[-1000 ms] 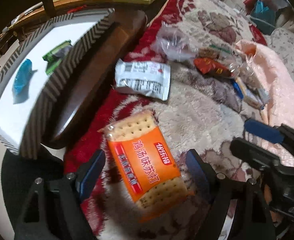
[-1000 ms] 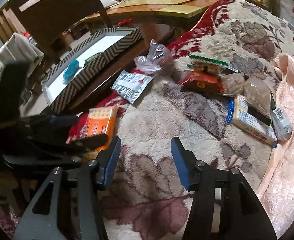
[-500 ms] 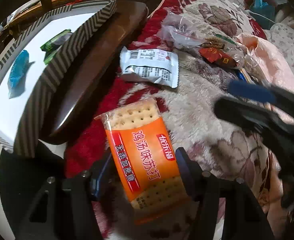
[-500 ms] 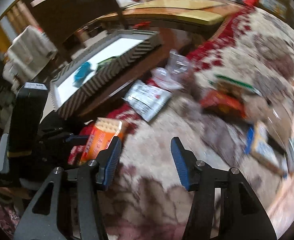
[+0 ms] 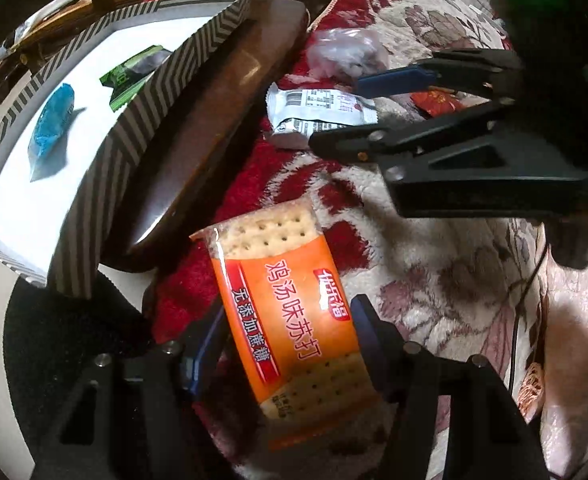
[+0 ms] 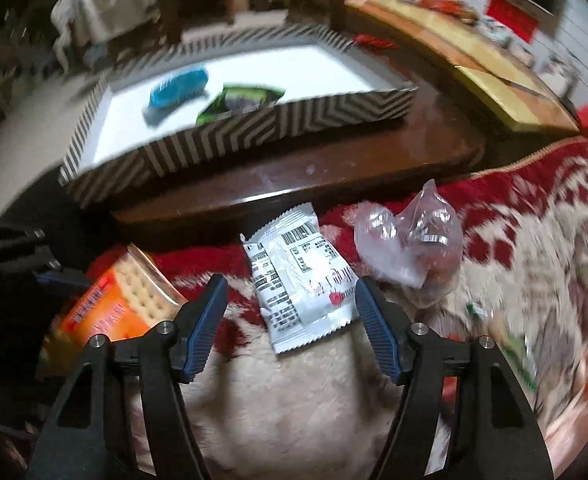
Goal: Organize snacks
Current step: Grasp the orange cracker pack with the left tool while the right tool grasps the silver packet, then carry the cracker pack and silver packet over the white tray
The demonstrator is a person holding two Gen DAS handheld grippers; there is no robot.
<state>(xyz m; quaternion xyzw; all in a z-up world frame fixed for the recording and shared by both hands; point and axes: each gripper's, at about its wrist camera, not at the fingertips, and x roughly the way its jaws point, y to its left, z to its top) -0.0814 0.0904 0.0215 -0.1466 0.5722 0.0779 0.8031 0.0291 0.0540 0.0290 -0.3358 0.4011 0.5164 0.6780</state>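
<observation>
Left gripper was clamped on the orange cracker pack reading 鸡汤味苏打, while right gripper, jaws opening, straddled the barcoded white packet.

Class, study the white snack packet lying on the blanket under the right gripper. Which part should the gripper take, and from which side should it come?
Take the white snack packet across its short width, mid-length, coming from above. It lies flat on the blanket, its long edges facing the pads of the right gripper, whose jaws are opening, packet between them, untouched. Avoid the crimped ends, which look likely to slip.

Striped tray wall probably blocks a level pass.
</observation>
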